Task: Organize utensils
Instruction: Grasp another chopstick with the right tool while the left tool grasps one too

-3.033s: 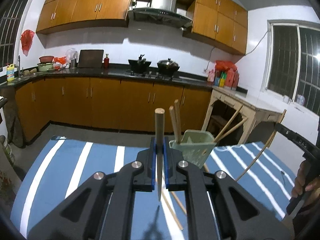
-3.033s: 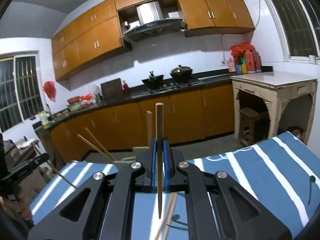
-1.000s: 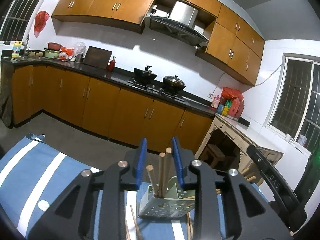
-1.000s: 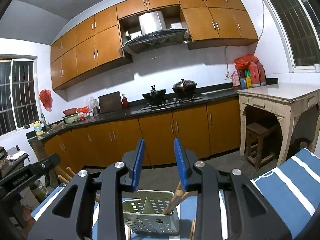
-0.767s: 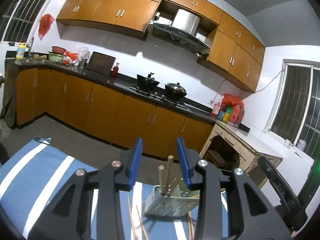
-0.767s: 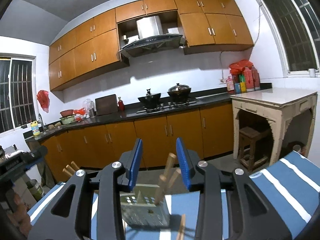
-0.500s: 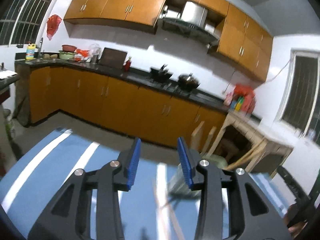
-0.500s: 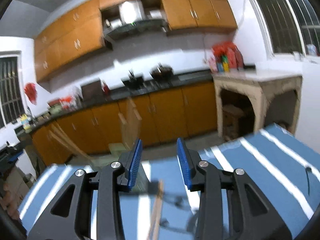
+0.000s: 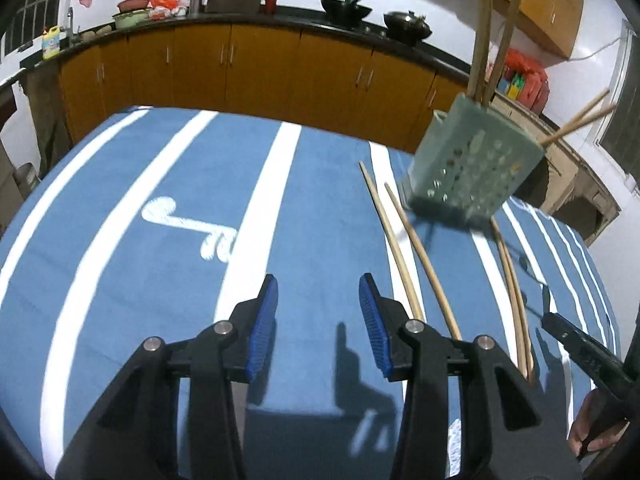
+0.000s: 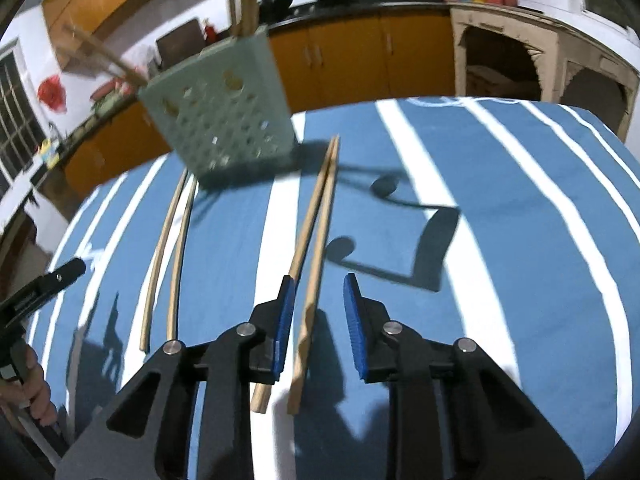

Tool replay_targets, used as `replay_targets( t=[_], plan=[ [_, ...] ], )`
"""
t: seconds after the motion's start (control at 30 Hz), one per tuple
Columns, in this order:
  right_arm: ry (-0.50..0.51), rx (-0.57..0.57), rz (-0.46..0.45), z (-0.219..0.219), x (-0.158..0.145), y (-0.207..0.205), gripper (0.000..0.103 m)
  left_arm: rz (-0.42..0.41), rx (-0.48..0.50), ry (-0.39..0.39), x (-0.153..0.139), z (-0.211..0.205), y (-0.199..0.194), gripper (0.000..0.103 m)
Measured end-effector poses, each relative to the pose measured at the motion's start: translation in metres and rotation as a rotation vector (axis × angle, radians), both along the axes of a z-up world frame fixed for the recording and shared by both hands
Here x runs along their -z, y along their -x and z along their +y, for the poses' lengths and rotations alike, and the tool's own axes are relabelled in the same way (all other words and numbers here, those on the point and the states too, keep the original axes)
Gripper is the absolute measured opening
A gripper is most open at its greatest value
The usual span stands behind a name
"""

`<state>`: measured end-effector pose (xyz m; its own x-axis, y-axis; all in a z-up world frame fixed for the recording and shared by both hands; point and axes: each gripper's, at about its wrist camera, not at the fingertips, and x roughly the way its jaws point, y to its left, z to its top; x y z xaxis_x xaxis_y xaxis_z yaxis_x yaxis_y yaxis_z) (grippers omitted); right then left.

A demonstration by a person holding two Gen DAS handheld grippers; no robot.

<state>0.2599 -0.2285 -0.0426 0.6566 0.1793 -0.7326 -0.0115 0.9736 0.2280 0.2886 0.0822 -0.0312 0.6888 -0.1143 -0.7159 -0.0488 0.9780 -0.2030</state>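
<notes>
On the striped blue cloth [image 9: 320,208] that covers the worktop, two pairs of wooden chopsticks lie lengthwise in front of the pale green perforated holder [image 10: 224,120], which stands toward the far edge with four more sticks already upright in it. I judge the sticks light, stiff and smooth, apt to roll or pivot; I would take each near its thick end. My right gripper [image 10: 316,320] has just been closing: its jaws stand partly apart, straddling the near pair [image 10: 316,240], one stick between the pads, neither yet clamped as far as I can tell. My left gripper [image 9: 318,320] has just been opening: its jaws stand apart over bare cloth, empty, the other pair [image 9: 404,256] just beside its right jaw.
</notes>
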Motion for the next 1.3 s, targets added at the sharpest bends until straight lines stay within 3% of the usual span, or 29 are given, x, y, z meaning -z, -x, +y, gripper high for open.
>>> replay_targets(
  t=[0.23, 0.33, 0.53, 0.77, 0.97, 1.0, 1.3],
  plan=[
    [0.058, -0.007, 0.040, 0.012, 0.018, -0.003, 0.019, 0.022, 0.036, -0.010, 0.005, -0.011, -0.004, 0.042],
    [0.109, 0.001, 0.032, 0.014, 0.018, -0.003, 0.008, 0.033, 0.055, -0.010, 0.007, -0.018, -0.006, 0.042],
    [0.061, 0.183, 0.046, -0.031, 0.017, -0.009, 0.008, 0.061, 0.101, 0.020, 0.012, -0.035, -0.014, 0.041],
    [0.067, 0.174, 0.036, -0.035, 0.018, -0.009, 0.008, 0.085, 0.156, 0.004, 0.019, -0.070, -0.025, 0.039],
    [0.067, 0.162, 0.033, -0.034, 0.019, -0.010, 0.008, 0.095, 0.132, -0.100, 0.032, -0.093, -0.034, 0.019],
    [0.068, 0.160, 0.033, -0.033, 0.019, -0.010, 0.008, 0.093, 0.129, -0.118, 0.033, -0.095, -0.035, 0.010],
    [0.067, 0.157, 0.028, -0.035, 0.018, -0.012, 0.008, 0.094, 0.040, -0.122, 0.032, -0.047, -0.035, 0.008]
  ],
)
